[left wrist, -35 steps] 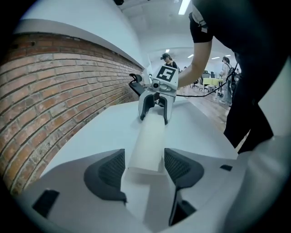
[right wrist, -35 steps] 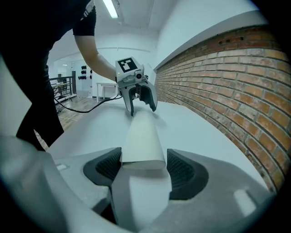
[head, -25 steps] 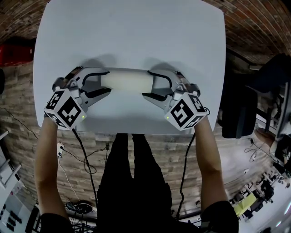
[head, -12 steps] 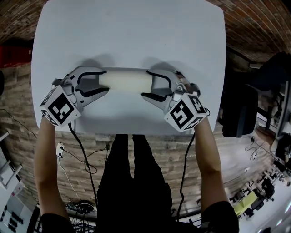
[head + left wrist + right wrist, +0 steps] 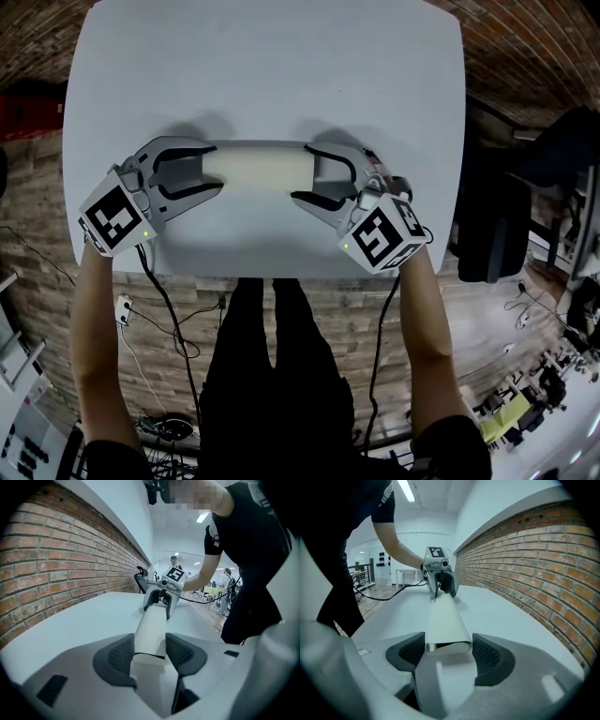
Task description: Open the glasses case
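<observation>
Two grippers (image 5: pixel 217 169) (image 5: pixel 302 173) clamp the ends of a white glasses case (image 5: pixel 258 166) on a white counter (image 5: pixel 272 66).
The left gripper's jaws stand fairly wide, their dark ribbed pads (image 5: pixel 118 654) pressed on either side of the case's end. The right gripper grips the opposite end the same way. The case lies flat and lengthwise between them, mid-frame in the head view and near the counter's lower edge. A brick wall (image 5: pixel 56 550) runs behind the counter, a plank floor (image 5: pixel 56 234) lies below it, and a dark chair (image 5: pixel 492 225) stands at the right edge.
</observation>
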The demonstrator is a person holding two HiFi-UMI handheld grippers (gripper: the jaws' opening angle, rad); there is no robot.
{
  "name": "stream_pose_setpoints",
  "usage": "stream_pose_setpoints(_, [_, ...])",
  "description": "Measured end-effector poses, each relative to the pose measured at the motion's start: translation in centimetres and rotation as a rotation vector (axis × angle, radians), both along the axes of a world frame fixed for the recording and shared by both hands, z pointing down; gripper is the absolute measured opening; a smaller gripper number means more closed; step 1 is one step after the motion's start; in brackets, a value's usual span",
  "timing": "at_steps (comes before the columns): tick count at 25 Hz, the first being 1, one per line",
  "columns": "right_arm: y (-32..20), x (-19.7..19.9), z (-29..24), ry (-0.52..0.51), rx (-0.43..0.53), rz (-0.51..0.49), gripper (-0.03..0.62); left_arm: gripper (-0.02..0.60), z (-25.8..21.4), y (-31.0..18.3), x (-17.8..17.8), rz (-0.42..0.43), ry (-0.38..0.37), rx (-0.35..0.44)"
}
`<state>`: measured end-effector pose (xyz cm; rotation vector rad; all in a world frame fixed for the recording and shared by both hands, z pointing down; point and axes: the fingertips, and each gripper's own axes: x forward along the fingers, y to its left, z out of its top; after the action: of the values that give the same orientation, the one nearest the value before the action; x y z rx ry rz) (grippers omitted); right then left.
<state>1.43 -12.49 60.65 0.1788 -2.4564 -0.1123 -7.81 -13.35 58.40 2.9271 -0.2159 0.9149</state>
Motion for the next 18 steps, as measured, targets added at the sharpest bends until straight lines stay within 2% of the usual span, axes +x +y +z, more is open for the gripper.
stream_pose_setpoints(3, [0.0, 0.5, -0.4, -0.043, -0.039, 0.04, 0.313, 0.198, 0.1, -0.1, 0.0, 0.006, -0.007, -0.003])
stream_pose_setpoints(8, [0.1, 1.7, -0.6, -0.022, -0.05, 0.071, 0.313, 0.198, 0.0, 0.0, -0.1, 0.011, 0.006, -0.002])
stream_pose_setpoints(12, [0.0, 1.6, -1.2, -0.037, -0.031, 0.103, 0.313, 0.198, 0.0, -0.2, -0.1, 0.008, 0.027, -0.014])
stream_pose_setpoints(18, [-0.4, 0.4, -2.1, -0.088, 0.047, 0.172, 0.313, 0.198, -0.1, -0.4, -0.1, 0.003, 0.045, -0.034])
